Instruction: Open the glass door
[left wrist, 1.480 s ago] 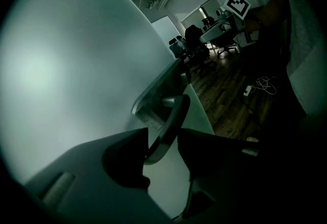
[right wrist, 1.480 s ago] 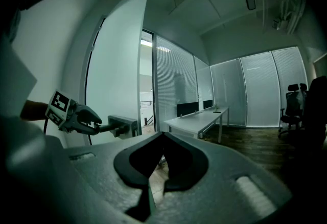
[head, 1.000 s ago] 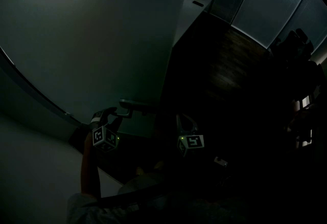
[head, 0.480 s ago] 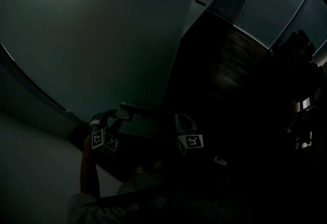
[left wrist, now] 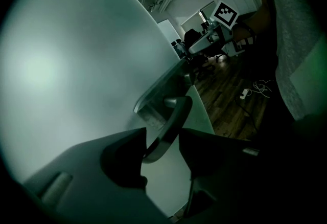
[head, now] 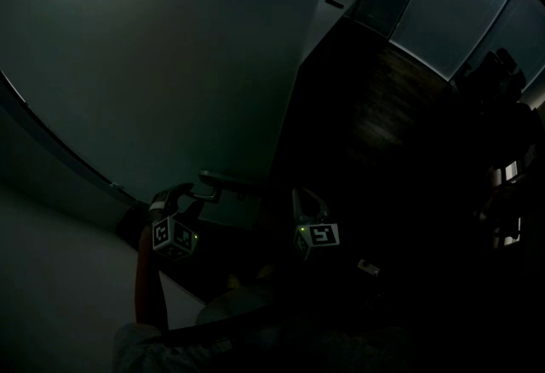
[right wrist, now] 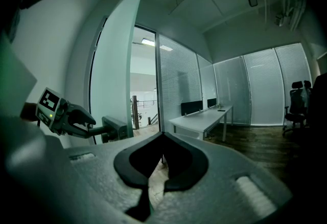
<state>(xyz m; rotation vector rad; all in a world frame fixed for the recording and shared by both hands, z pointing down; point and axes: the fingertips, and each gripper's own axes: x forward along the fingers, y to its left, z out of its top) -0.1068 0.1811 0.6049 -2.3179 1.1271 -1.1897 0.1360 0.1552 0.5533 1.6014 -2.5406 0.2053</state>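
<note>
- Left tongs (left wrist: 162,135) have just been opening; the handle (left wrist: 172,115) lies loose between them, running off toward 1 o'clock.
- Right tongs (right wrist: 163,135) are closed and empty.
- Door (left wrist: 66,74) fills 9 to 12 o'clock and seems to stand ajar.
- Likely step: letting go. Next, the left tongs must back straight off the handle without snagging.

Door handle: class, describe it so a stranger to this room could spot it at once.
Start at the big frosted glass door filling the left gripper view. At its free edge sits a metal plate; the door handle is the dark curved lever projecting from it, the only thing breaking the smooth pane.
</note>
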